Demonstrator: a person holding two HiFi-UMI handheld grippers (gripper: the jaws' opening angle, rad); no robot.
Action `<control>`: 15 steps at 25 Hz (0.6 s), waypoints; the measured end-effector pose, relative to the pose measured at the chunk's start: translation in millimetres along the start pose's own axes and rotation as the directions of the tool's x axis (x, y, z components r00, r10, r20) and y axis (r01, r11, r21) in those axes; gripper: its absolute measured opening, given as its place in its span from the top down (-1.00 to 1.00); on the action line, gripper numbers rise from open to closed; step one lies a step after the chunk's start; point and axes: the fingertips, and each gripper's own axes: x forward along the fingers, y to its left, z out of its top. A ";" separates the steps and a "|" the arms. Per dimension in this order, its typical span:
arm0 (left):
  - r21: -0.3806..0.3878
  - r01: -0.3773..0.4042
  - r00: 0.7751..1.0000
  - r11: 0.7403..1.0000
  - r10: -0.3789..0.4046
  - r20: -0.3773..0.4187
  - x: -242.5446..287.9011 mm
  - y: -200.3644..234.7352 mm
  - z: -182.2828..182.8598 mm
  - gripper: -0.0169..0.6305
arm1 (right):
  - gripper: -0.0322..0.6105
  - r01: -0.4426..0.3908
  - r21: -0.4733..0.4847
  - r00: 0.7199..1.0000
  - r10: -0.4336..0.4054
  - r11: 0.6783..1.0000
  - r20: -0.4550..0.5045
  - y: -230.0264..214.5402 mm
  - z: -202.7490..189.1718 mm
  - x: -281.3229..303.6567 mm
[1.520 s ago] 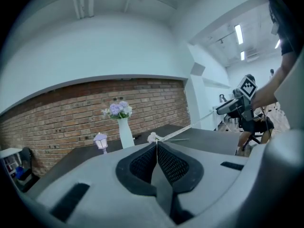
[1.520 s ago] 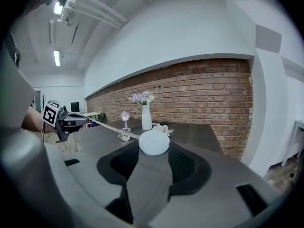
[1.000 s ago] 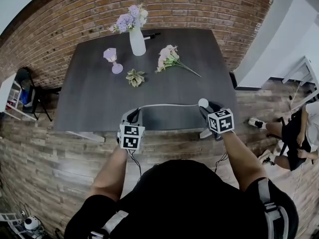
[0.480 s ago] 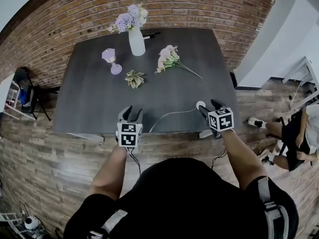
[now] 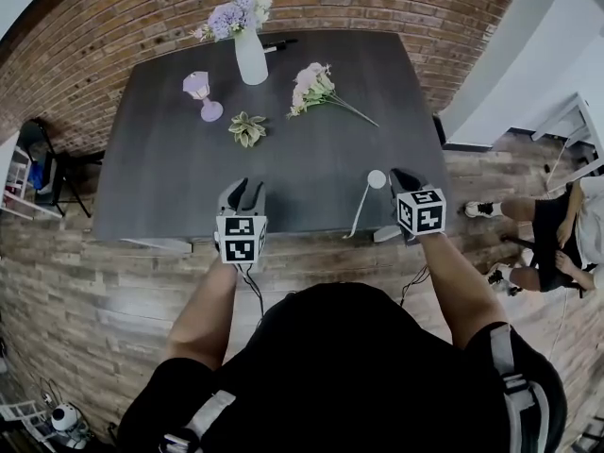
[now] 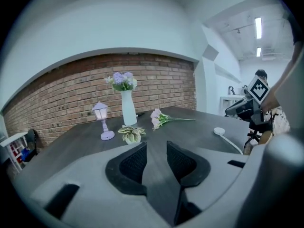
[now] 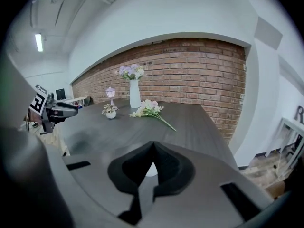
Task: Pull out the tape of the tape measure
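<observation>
The right gripper has its jaw tips pressed together with nothing pinched at the tips. Through the gap under them shows the white round tape measure; whether the jaws touch it I cannot tell. In the head view this gripper sits at the table's near right edge. The tape measure lies on the top just beside the tips, at their 9 o'clock. Its tape runs from the case toward 7 o'clock and hangs over the near edge. The left gripper view shows the same case flat on the table, with the tape trailing off at 4 o'clock. The left gripper has its jaws spread and empty. In the head view it is at the near edge, well apart from the case, at the case's 9 o'clock. Farther off, toward 12 o'clock, stand a small plant, a lamp and a vase of flowers, with a loose bunch lying to their right.
</observation>
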 end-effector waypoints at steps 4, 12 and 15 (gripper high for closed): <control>-0.026 -0.013 0.997 1.000 0.015 0.079 -8.8 -0.3 22.3 0.92 | 0.91 -0.003 0.002 0.998 0.002 1.000 0.069 1.2 15.3 -8.7; -0.065 -0.014 0.983 0.998 0.026 0.180 -22.9 0.3 58.8 0.92 | 0.91 0.022 -0.009 0.984 -0.020 1.000 0.175 -5.6 47.0 -30.5; -0.075 -0.016 0.983 0.997 0.029 0.179 -25.5 3.6 59.9 0.92 | 0.91 0.031 0.001 0.982 -0.031 1.000 0.188 -10.7 51.6 -38.3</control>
